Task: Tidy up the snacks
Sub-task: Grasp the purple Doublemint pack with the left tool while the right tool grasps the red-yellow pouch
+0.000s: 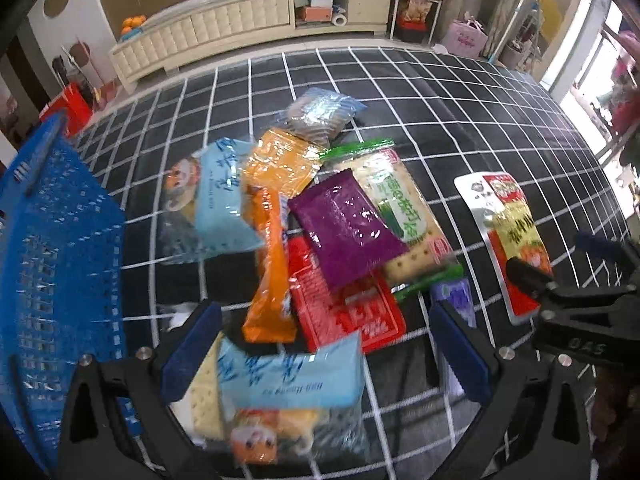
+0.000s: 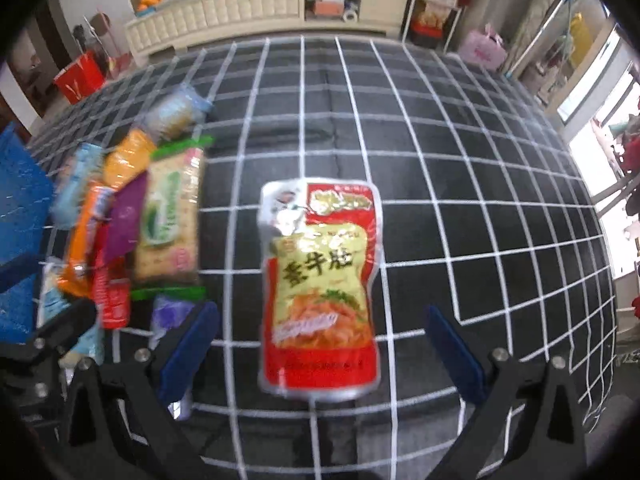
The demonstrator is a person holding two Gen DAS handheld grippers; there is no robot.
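A pile of snack packets lies on the black grid cloth: a purple packet (image 1: pixel 346 232), a green-ended cracker pack (image 1: pixel 404 216), a red packet (image 1: pixel 348 312), orange packets (image 1: pixel 272 264) and light blue packets (image 1: pixel 224 196). My left gripper (image 1: pixel 326 354) is open just above a light blue packet (image 1: pixel 288 384) at the pile's near edge. A red and yellow pouch (image 2: pixel 320 288) lies apart to the right. My right gripper (image 2: pixel 320 350) is open around the pouch's near end, its fingers apart from it. The pouch also shows in the left wrist view (image 1: pixel 508 236).
A blue plastic basket (image 1: pixel 52 264) stands left of the pile, also seen in the right wrist view (image 2: pixel 20 216). A cream cabinet (image 1: pixel 248 24) and a red box (image 1: pixel 68 108) stand beyond the cloth's far edge. Black grid cloth (image 2: pixel 460 184) stretches right of the pouch.
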